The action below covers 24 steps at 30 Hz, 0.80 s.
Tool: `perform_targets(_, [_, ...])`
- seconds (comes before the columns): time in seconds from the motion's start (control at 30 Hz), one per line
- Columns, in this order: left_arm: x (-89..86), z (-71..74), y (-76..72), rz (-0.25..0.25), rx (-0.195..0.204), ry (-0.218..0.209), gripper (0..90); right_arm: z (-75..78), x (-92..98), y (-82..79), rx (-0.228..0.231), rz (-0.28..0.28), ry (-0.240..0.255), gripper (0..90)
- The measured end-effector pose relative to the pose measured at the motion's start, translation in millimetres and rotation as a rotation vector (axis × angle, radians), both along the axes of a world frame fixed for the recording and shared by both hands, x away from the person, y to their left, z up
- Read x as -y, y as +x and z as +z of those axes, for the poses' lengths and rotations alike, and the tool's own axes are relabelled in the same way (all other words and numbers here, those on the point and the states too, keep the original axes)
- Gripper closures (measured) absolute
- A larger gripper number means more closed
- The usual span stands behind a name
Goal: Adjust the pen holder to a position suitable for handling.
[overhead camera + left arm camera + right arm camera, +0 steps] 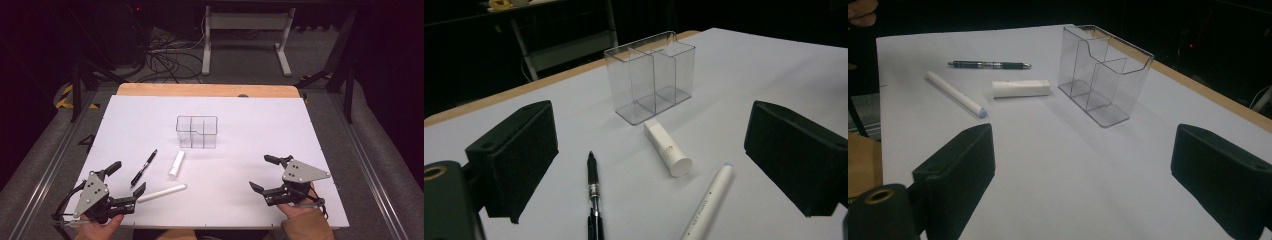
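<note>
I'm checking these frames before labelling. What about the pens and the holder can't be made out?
- Black pen: rear end cut off by the left gripper view's bottom edge.
- White pen: printed lettering too small to read; its rear end also cut off there.
- Clear holder: dividers faint in the high view, so the compartment count is uncertain.

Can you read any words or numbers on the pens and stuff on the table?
White pen: a line of small grey print along its barrel, too blurred to read.
White tube: a faint mark on its side, too small to read.
Black pen and clear holder: no writing shows.
</note>
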<state>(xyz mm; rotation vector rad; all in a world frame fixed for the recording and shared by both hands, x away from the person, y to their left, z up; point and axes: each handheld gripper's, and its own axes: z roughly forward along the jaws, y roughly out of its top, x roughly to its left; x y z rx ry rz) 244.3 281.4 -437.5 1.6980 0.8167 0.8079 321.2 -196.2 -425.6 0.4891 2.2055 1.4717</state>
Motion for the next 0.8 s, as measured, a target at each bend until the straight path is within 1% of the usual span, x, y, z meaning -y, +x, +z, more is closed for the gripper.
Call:
perform_targets(0.07, [-0.5,0.1,0.5,-0.003,-0.007,0.000,7.7,3.0,-3.9,4.2,-0.014,0.008,-0.008,10.7])
perform_targets(0.17, [-1.1,-0.1,1.1,-0.006,-0.009,-0.004,7.7,4.6,-8.7,8.1,-0.022,0.016,-0.011,10.7])
perform_targets(0.27, [-1.5,0.0,1.1,-0.001,-0.011,-0.009,7.8,7.9,-13.7,11.8,-0.020,0.025,-0.019,10.7])
perform_targets(0.47, [-1.2,0.2,1.0,-0.003,-0.008,0.000,7.8,15.9,-22.0,19.0,-0.014,0.040,-0.023,10.9])
perform_targets(0.53, [-1.4,0.0,1.0,-0.003,-0.008,-0.005,7.8,16.7,-23.5,19.9,-0.015,0.043,-0.025,10.9])
perform_targets(0.6, [-1.7,0.0,1.1,0.000,-0.011,-0.009,7.8,18.8,-27.5,21.9,-0.012,0.049,-0.037,10.9])
perform_targets(0.63, [-2.4,0.0,1.5,-0.003,-0.014,-0.018,7.8,19.8,-28.7,22.4,-0.009,0.051,-0.049,11.0])
perform_targets(0.67, [-2.4,0.0,1.5,-0.003,-0.014,-0.018,7.8,19.8,-28.7,22.4,-0.009,0.051,-0.049,11.0])
perform_targets(0.77, [-2.8,-0.3,1.6,-0.001,-0.015,-0.019,7.8,24.5,-31.2,25.5,0.006,0.060,-0.079,11.0])
perform_targets(0.8, [-3.1,-0.4,1.8,-0.002,-0.015,-0.018,7.8,24.5,-31.2,25.5,0.006,0.060,-0.079,11.0])
